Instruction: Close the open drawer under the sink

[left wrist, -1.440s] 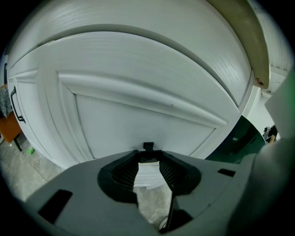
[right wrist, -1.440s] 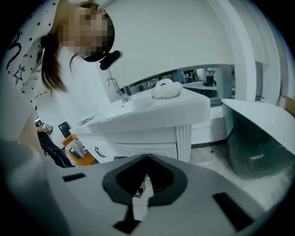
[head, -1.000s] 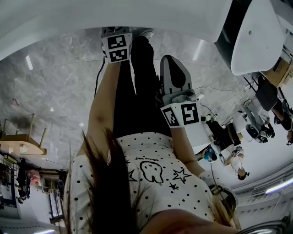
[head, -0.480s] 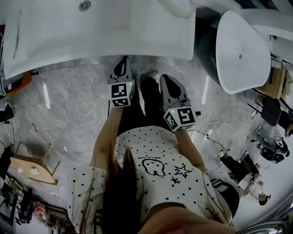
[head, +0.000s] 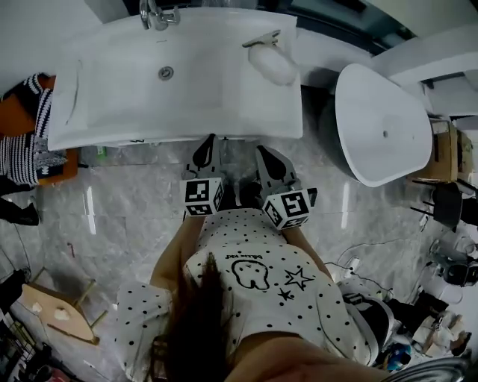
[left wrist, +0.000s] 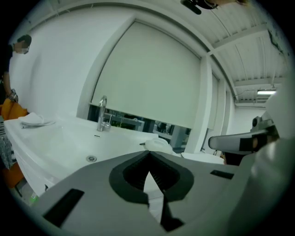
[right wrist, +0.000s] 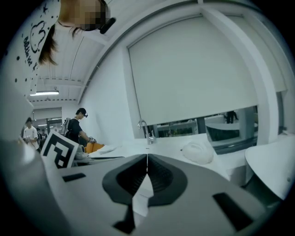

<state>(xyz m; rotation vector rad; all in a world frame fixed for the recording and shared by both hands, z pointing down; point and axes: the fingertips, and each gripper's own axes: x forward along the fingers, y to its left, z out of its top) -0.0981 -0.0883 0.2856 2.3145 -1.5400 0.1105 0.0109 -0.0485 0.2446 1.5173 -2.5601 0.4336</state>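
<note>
Jaws of the left gripper are seen pressed together at the tips, with nothing held; the right gripper is likewise closed and empty; in the head view the 2 grippers are held side by side at centre frame, just below the front edge of the white washbasin; the drawer is covered by that basin at the upper middle of the frame, so its front cannot be made out; a chrome tap is seen at the top edge.
</note>
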